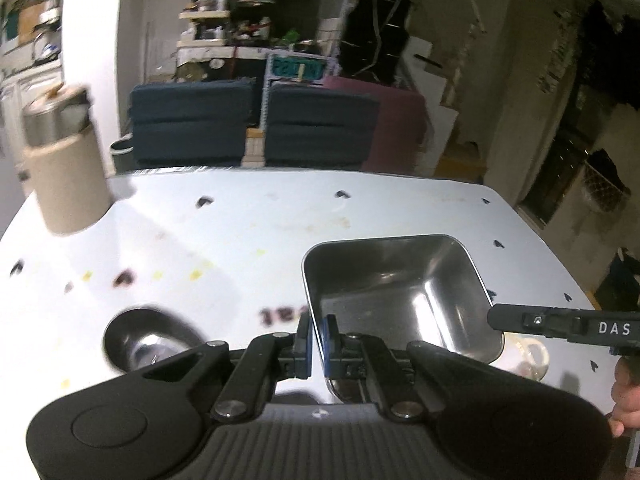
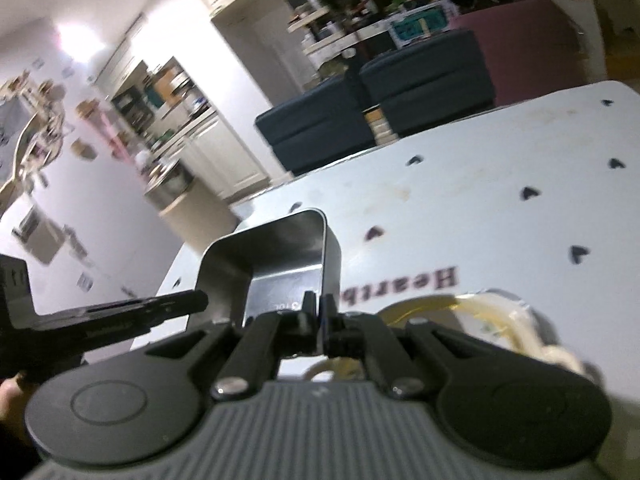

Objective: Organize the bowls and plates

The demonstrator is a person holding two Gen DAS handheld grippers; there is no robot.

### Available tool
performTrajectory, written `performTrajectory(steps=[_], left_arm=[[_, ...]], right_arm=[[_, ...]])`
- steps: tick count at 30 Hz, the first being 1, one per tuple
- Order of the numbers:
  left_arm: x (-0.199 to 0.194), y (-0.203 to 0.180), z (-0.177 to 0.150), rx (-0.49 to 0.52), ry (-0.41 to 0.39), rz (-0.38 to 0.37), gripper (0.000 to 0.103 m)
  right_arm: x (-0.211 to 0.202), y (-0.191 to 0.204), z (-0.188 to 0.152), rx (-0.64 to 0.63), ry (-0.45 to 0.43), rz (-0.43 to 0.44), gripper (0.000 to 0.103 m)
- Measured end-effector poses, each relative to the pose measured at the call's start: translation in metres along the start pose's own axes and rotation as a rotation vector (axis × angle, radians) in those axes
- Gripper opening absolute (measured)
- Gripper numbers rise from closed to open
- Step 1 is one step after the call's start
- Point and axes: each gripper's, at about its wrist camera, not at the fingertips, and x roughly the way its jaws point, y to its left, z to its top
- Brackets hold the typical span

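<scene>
A square steel bowl (image 1: 384,292) is held by both grippers over the white table (image 1: 240,232). My left gripper (image 1: 318,336) is shut on its near-left rim, the blue pads pinching the thin wall. The right gripper (image 1: 496,315) reaches in from the right and meets the bowl's right rim. In the right wrist view the right gripper (image 2: 320,312) is shut on the steel bowl's (image 2: 280,248) near wall, and the left gripper (image 2: 202,300) touches its left wall. A cream plate (image 2: 492,312) lies just below and to the right.
A dark round bowl (image 1: 148,340) sits on the table at the left, blurred. A beige canister with a steel top (image 1: 64,160) stands at the far left corner. The cream plate (image 1: 530,356) shows under the steel bowl's right corner. Dark blue seats (image 1: 252,120) stand beyond the table's far edge.
</scene>
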Motion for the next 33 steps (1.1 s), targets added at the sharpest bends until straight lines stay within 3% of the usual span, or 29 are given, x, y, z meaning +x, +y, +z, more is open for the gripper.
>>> performTrajectory(steps=[7,17,33], left_arm=[[-0.017,0.036,-0.024,-0.045,0.013,0.034,0.005],[-0.01,0.066,-0.048,-0.061,0.092,0.094,0.005],[0.003,0.078,-0.063,-0.02,0.184,0.128,0.006]], right_arm=[[0.006,0.014,-0.008,-0.069,0.08,0.016,0.003],[0.025,0.03,-0.01,-0.131,0.159,0.03,0.004],[0.044,0.062,-0.028,-0.178,0.241,0.043,0.005]])
